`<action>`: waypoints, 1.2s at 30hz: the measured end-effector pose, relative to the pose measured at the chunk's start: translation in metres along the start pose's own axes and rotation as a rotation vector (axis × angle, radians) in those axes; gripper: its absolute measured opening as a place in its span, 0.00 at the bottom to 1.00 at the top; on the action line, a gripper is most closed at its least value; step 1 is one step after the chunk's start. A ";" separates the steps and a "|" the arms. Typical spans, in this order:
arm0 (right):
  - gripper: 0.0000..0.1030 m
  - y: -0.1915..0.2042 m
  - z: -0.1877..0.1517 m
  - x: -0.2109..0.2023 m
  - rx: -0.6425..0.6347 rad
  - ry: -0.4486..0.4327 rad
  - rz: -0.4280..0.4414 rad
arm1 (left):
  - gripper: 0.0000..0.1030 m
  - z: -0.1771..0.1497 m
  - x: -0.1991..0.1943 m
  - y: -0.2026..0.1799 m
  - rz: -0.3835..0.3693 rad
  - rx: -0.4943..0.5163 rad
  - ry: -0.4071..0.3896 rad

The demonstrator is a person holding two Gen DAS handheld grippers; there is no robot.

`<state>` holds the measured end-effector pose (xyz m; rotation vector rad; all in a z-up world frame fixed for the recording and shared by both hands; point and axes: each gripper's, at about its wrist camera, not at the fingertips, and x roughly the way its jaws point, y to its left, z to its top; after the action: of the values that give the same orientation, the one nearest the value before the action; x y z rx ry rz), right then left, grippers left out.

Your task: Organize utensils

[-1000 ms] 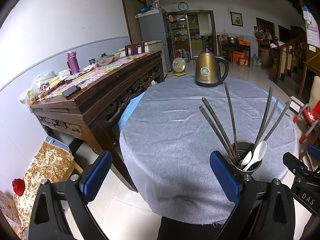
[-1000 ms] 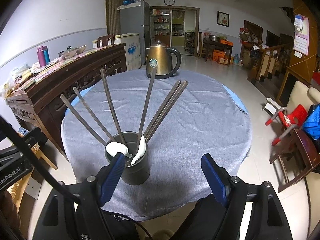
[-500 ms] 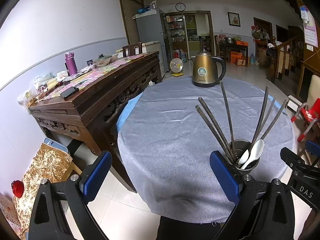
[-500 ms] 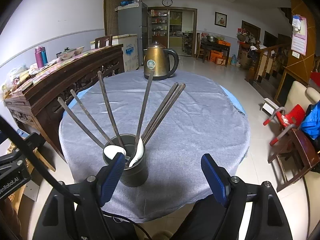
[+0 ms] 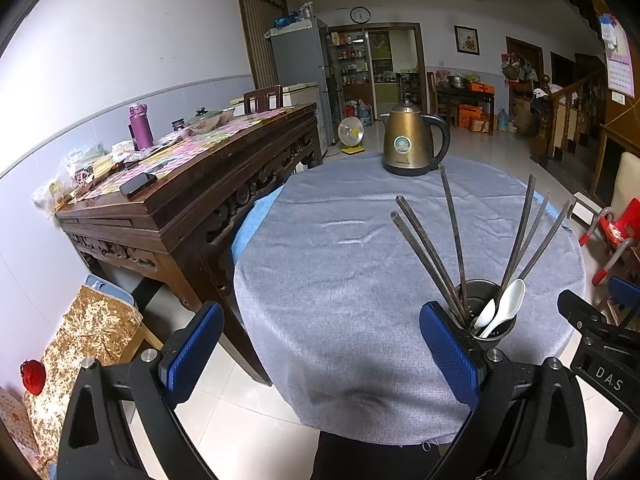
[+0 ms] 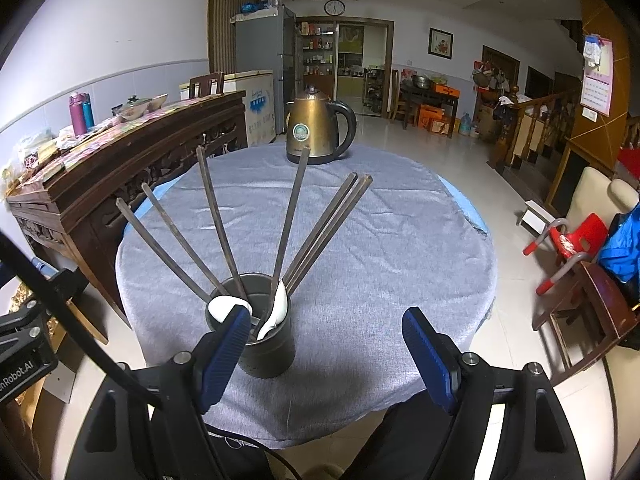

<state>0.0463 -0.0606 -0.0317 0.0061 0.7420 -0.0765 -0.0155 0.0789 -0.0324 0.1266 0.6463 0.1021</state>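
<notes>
Holding both tools: we are keeping them at the table's near edge.
Left gripper: we are holding its fingers wide apart, gripping nothing.
Right gripper: we are holding it spread too, empty.
Holder: it is standing upright on the grey cloth, just beyond our right tool's left finger.
Chopsticks: six are fanning out of it.
Spoons: two white ones are leaning inside.
Kettle: it is sitting at the far edge.

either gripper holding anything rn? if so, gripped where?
Nothing is held. The left gripper and right gripper are both open, with nothing between the blue pads. The dark chopsticks and white spoons sit in the dark metal cup.
</notes>
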 end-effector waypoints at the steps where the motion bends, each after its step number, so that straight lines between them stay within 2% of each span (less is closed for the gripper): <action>1: 0.79 0.000 0.000 0.000 0.000 0.000 -0.001 | 0.95 0.000 0.000 0.000 0.002 0.000 -0.001; 21: 0.79 0.001 0.003 -0.002 0.014 -0.001 -0.001 | 0.95 -0.002 -0.003 0.002 -0.019 -0.007 -0.002; 36: 0.79 0.015 0.004 -0.002 0.001 0.003 -0.003 | 0.95 -0.004 -0.009 0.004 -0.022 -0.012 -0.020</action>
<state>0.0488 -0.0455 -0.0281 0.0058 0.7447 -0.0795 -0.0255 0.0816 -0.0298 0.1083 0.6272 0.0835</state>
